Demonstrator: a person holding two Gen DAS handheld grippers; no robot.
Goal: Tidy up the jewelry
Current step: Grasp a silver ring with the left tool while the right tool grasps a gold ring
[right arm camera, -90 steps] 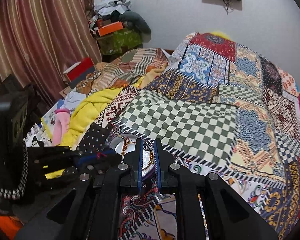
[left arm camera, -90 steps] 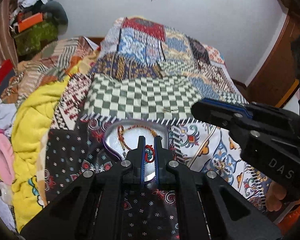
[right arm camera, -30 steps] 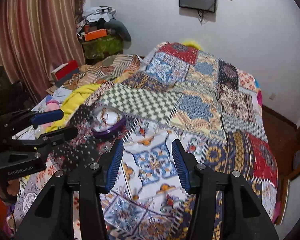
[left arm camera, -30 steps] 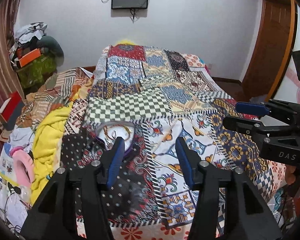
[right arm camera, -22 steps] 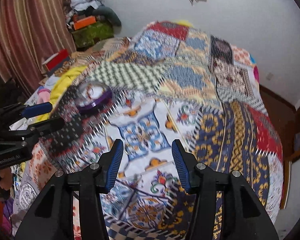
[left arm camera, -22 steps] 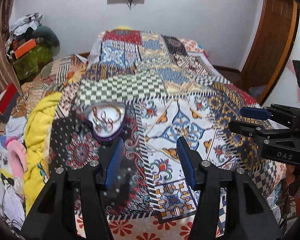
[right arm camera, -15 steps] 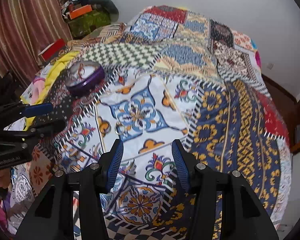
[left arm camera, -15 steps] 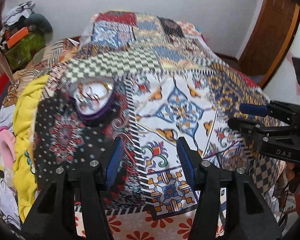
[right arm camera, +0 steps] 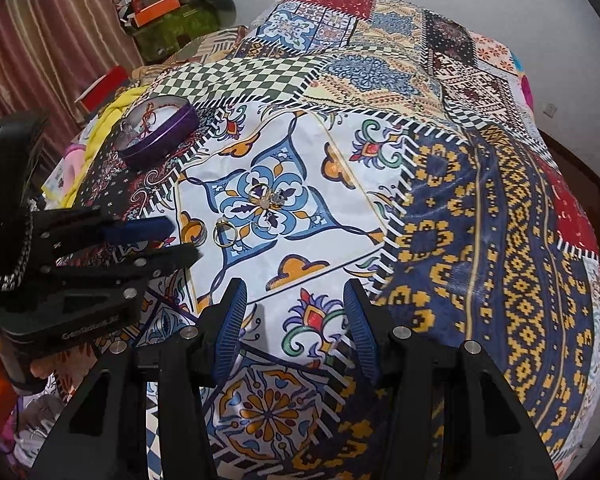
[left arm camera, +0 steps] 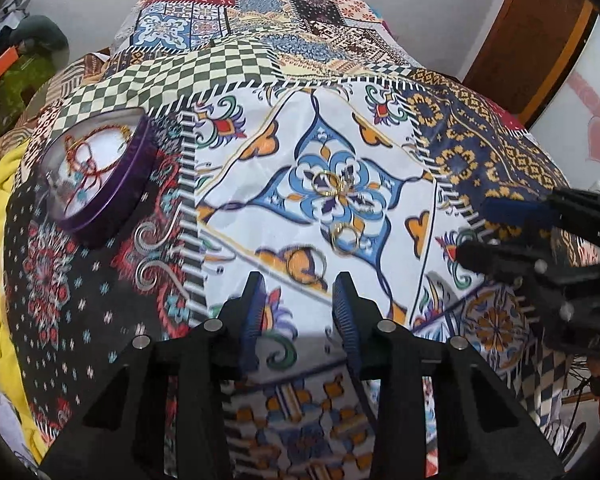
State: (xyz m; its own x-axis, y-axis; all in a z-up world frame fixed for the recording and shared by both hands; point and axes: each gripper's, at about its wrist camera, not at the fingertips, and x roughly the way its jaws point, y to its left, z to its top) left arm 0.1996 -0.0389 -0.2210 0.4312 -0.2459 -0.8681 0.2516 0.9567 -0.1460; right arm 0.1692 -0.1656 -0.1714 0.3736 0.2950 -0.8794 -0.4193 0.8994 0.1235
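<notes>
Where both clamped at the tin (left arm camera: 100,184) before, left hand-held gripper (left arm camera: 300,312) released, right hand-held gripper (right arm camera: 296,328) released, over gold rings (left arm camera: 345,236).

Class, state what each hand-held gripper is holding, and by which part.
Nothing: the left hand-held gripper and the right hand-held gripper are both open and empty.

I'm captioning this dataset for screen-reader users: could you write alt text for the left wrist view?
The open left tool hovers over a patchwork bedspread, aimed at loose gold rings lying on a blue flower motif. A purple tin holding red and gold jewelry sits to the left, and the right tool, open, enters from the right.
</notes>
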